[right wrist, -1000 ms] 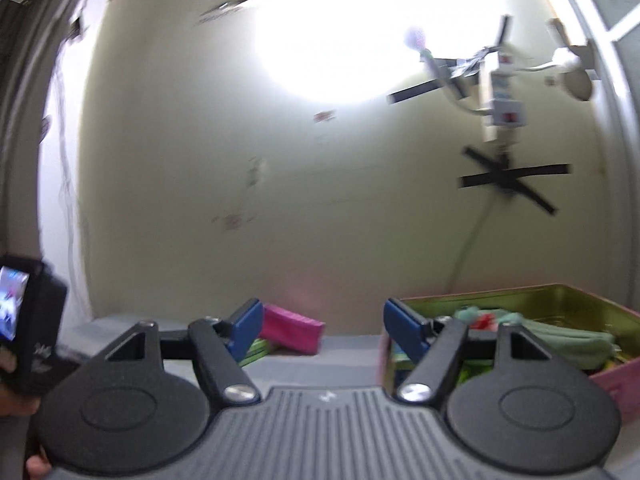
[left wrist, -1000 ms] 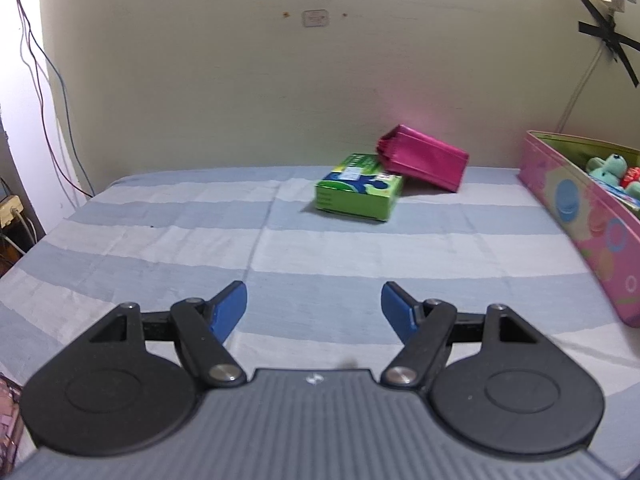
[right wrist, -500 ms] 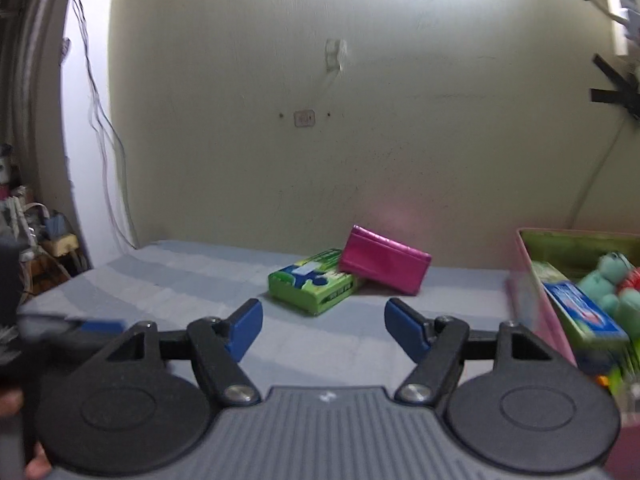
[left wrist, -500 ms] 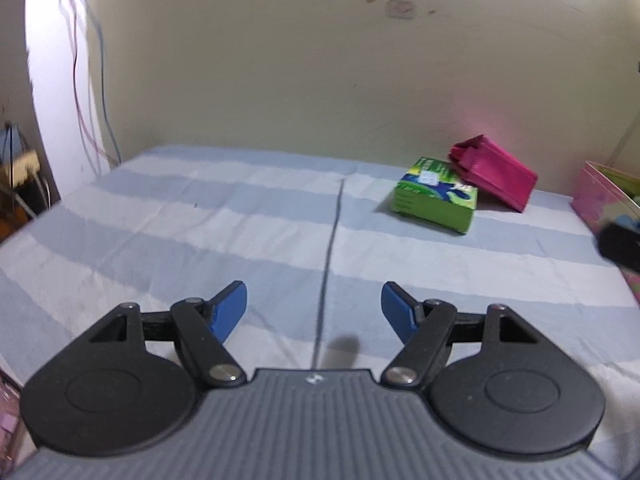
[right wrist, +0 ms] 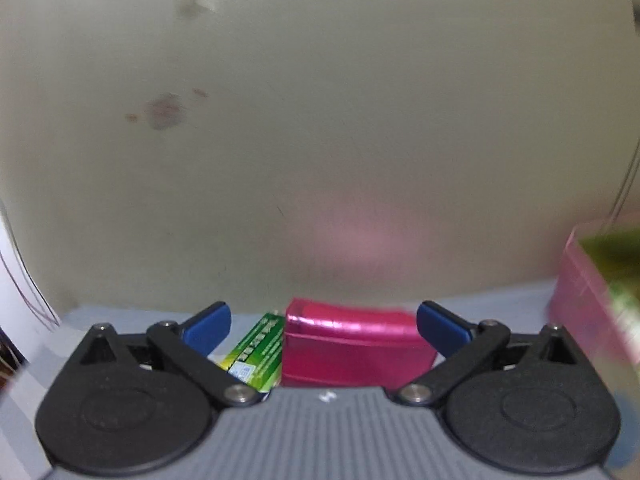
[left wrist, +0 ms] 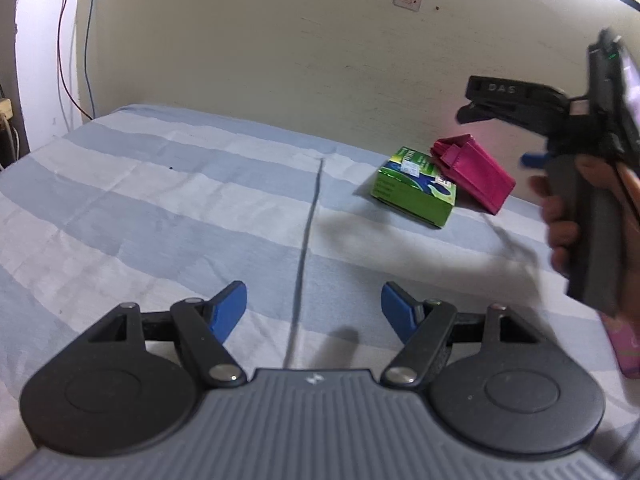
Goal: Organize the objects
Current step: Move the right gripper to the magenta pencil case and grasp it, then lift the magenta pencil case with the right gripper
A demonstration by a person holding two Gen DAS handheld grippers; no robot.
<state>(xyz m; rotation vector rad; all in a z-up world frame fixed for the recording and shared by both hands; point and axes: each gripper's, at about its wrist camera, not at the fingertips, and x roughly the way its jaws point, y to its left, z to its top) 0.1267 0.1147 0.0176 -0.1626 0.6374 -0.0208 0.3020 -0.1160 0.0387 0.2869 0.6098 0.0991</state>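
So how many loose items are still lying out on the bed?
2. A green box lies on the striped bedsheet near the far wall, and a pink pouch leans against its right side, touching it. Anything behind them would be hidden.

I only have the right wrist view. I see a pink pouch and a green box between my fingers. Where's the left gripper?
Observer: The left gripper hangs open over the striped bedsheet, far short of both items.
Operator: Do the items touch?
Observer: Yes, the pink pouch leans on the green box.
Operator: Is my right gripper above them?
Observer: The right gripper is raised above them, open.
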